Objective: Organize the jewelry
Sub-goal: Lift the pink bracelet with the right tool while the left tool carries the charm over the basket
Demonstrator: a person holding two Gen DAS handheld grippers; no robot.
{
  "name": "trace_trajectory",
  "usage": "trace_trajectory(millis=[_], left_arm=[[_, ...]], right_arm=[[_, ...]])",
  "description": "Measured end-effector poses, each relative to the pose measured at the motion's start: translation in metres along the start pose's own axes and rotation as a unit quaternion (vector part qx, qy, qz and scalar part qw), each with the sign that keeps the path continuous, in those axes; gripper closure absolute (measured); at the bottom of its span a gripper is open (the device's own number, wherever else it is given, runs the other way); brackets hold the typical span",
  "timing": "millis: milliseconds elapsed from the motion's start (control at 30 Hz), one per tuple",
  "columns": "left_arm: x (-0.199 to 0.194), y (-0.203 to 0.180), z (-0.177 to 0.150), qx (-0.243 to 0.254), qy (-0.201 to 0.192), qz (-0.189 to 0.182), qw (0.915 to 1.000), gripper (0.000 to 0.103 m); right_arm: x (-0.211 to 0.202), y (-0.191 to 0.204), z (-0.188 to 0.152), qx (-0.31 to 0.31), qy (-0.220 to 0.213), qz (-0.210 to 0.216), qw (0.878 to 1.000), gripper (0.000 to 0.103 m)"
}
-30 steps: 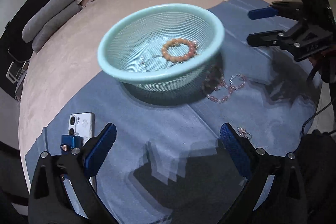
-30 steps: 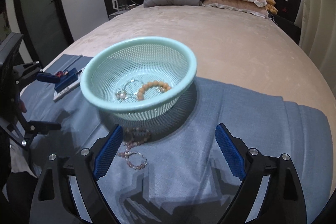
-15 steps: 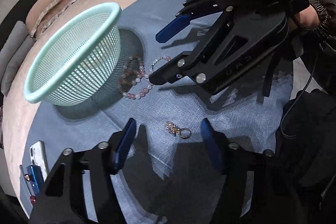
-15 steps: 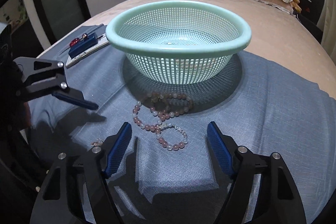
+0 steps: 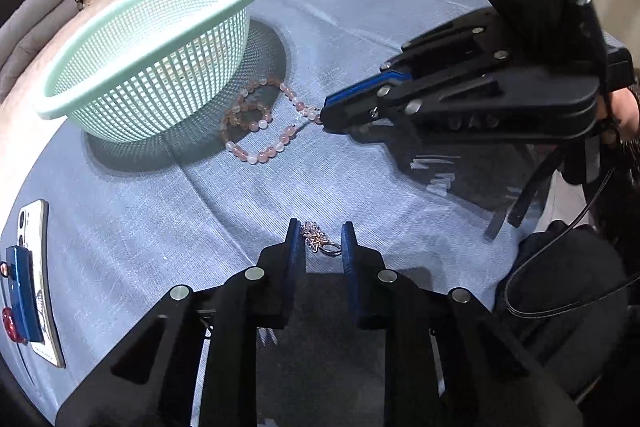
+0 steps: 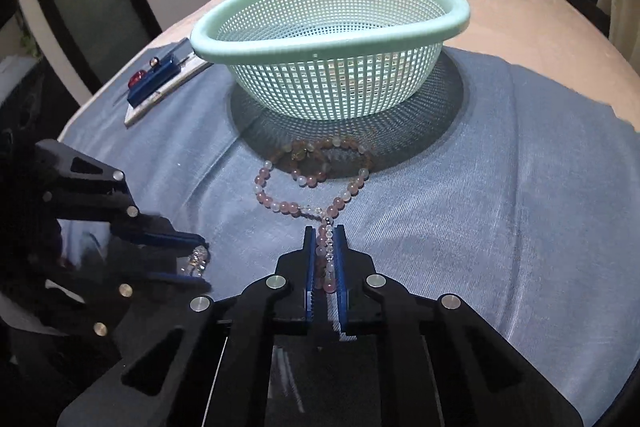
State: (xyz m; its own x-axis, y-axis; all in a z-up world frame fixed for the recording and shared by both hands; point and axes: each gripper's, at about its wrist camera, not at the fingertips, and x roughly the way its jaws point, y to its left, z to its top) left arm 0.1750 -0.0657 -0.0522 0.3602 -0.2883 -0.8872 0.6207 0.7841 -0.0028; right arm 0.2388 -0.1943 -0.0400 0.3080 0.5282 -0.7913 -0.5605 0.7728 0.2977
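Phone (image 5: pixel 34 275) on cloth (image 5: pixel 160 227), basket (image 6: pixel 328 27) behind bead bracelet (image 6: pixel 280 205)

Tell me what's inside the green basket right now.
Neither view shows the floor of the green mesh basket; only its rim and walls appear, so its contents are hidden. The pink bead bracelet lies outside, on the blue cloth, pinched by the right gripper.

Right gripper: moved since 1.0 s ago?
Yes. The right gripper has dropped from above the green basket and come nearer the blue cloth, its jaws now shut on the pink bead bracelet.
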Motion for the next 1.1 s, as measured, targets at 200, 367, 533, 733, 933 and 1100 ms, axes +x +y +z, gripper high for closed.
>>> trace_trajectory(millis=[200,367,533,733,933,1100], left_arm=[[-0.009,0.007,0.009,-0.033,0.030,0.001,0.9990,0.102],[-0.034,0.016,0.011,-0.051,0.014,0.011,0.9985,0.102],[-0.067,0.020,0.026,-0.054,-0.009,0.026,0.9981,0.102],[-0.111,0.037,0.050,-0.054,-0.045,0.052,0.9961,0.102],[-0.139,0.057,0.074,-0.052,-0.072,0.061,0.9942,0.102],[-0.143,0.074,0.094,-0.048,-0.075,0.066,0.9939,0.102]], right_arm=[[-0.032,0.005,-0.004,0.038,-0.026,0.045,0.998,0.099],[-0.060,0.010,0.000,0.053,-0.055,0.075,0.994,0.099],[-0.095,0.020,0.018,0.049,-0.096,0.105,0.989,0.099],[-0.148,0.030,0.057,0.032,-0.152,0.116,0.981,0.099],[-0.193,0.045,0.101,-0.006,-0.186,0.100,0.977,0.099],[-0.212,0.048,0.141,-0.022,-0.201,0.116,0.972,0.099]])
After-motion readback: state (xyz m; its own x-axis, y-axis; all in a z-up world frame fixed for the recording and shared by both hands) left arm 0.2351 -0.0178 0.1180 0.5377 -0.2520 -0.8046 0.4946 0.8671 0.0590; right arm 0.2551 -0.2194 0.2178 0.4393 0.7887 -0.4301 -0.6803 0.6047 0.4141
